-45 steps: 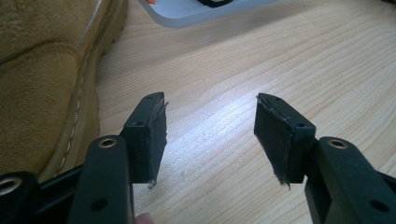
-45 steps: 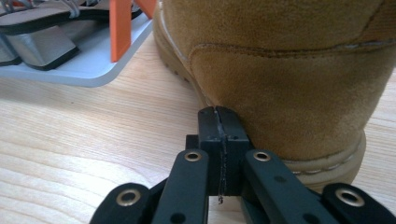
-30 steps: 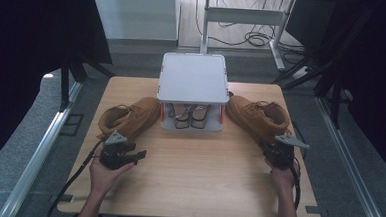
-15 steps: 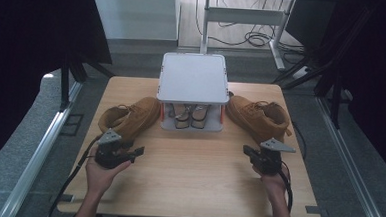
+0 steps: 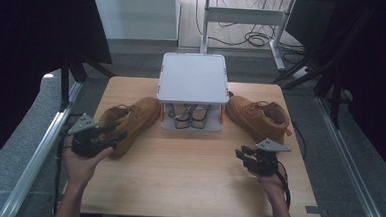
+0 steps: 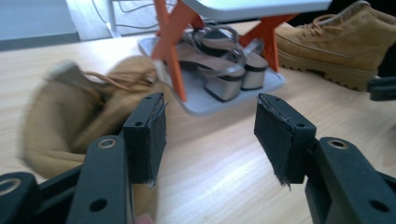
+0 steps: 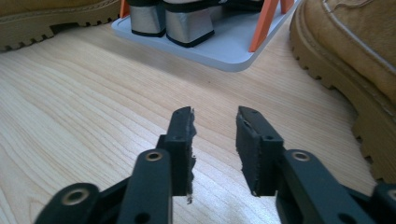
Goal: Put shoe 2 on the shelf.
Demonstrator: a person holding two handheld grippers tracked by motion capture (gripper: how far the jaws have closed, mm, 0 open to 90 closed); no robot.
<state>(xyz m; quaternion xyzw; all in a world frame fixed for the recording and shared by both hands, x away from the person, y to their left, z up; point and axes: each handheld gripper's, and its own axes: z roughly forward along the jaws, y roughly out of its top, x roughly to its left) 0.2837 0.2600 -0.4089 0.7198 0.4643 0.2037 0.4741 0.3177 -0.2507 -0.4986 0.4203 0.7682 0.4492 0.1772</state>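
Both grippers stand with their jaws apart and nothing between the pads. Left gripper (image 5: 113, 136) is carried above the table's left side, its jaws spread wide and pointing toward the left tan boot (image 5: 130, 121), which lies just beyond and beneath them; in the left gripper view (image 6: 208, 133) that boot (image 6: 79, 116) is blurred, so contact between pad and leather cannot be confirmed, though a gap appears to remain. Right gripper (image 5: 242, 156) hangs low over bare wood on the table's right side, and its jaws have just been opening, with only tabletop visible between them in the right gripper view (image 7: 215, 126). Right tan boot (image 5: 258, 117) stands upright just beyond this gripper, beside the right edge of the shoe rack (image 5: 192, 78); its lugged sole (image 7: 345, 79) runs close along the right gripper's outer jaw without touching it. At the table's (image 5: 187, 183) centre rear, the grey rack on orange legs shelters a pair of silver block-heeled sandals (image 5: 190, 116) on its lower tray. Each boot flanks the rack, one on either side.
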